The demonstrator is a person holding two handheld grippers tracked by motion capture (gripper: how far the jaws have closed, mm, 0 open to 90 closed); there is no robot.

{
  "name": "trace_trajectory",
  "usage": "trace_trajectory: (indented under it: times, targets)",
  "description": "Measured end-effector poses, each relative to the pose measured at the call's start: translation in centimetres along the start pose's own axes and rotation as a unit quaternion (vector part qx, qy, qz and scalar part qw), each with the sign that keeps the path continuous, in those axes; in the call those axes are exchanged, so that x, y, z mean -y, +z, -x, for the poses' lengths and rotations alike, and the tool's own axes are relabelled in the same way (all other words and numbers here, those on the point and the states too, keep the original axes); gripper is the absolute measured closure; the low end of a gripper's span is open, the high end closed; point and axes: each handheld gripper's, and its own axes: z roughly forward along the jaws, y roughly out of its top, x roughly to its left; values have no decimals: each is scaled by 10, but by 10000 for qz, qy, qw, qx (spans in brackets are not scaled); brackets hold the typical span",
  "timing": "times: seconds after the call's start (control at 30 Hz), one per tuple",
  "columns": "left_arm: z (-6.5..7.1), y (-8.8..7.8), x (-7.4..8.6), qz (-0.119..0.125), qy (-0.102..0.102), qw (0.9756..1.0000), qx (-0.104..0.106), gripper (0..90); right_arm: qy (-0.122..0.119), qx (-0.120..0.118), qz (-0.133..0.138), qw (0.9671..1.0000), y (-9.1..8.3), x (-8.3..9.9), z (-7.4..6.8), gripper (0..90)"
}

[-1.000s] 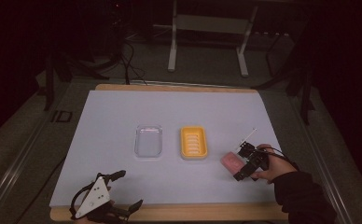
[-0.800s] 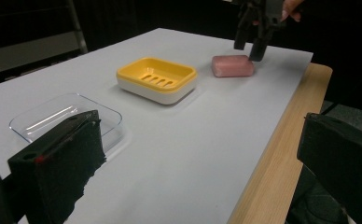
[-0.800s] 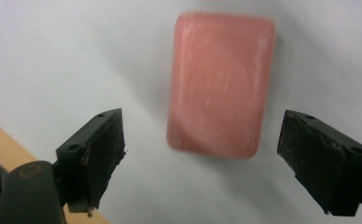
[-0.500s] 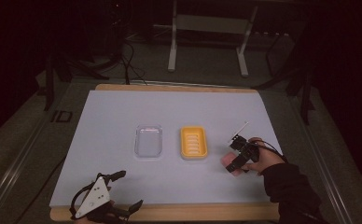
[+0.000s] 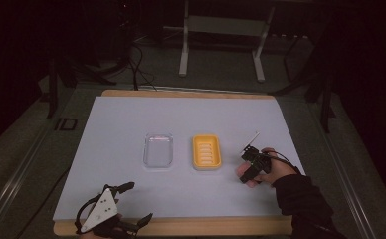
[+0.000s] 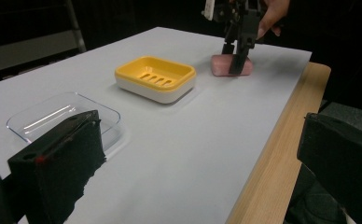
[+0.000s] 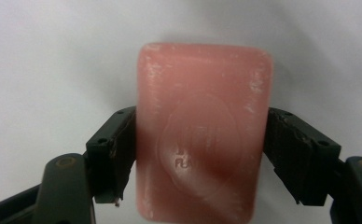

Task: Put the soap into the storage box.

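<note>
A pink soap bar (image 7: 202, 93) lies flat on the white table cover, to the right of the yellow soap dish (image 5: 206, 152). My right gripper (image 7: 200, 154) points down over it; its jaws have just been closing with the bar between them, and both pads now press the bar's long sides. In the left gripper view the right gripper (image 6: 233, 63) stands upright on the soap bar (image 6: 219, 65). The left gripper (image 5: 139, 201) rests open at the table's front edge, nothing between its jaws.
A clear plastic tray (image 5: 158, 150) sits left of the yellow dish (image 6: 155, 77). The wooden table edge (image 6: 281, 135) runs along the front. Metal stand legs and cables are on the floor behind the table.
The right gripper moved left and down over the soap bar, and its jaws went from wide to closed on the bar. The left gripper stayed put.
</note>
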Motion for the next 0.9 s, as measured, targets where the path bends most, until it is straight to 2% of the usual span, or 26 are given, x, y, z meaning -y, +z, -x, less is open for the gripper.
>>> trace_trajectory:
  times: [0.17,0.27,0.3,0.43,0.6,0.77,0.9]
  targets:
    - [0,0,0,-7,6,10000,10,8,74,145,19,9999,2,1,-4,330]
    - [0,0,0,-14,14,10000,12,8,187,134,7,9997,1,1,-6,364]
    - [1,0,0,-13,16,10000,12,8,325,197,-22,9993,1,0,-7,371]
    - [0,1,0,-11,12,10000,4,8,555,223,-27,9982,1,1,-8,373]
    - [0,1,0,-8,-2,10000,-1,8,1026,244,-40,9944,0,2,-8,374]
    - [1,0,0,-6,5,10000,-3,8,1215,246,-51,9923,-1,1,-6,374]
    - [0,1,0,-10,3,10000,-6,8,1527,325,74,9877,-9,-2,0,374]
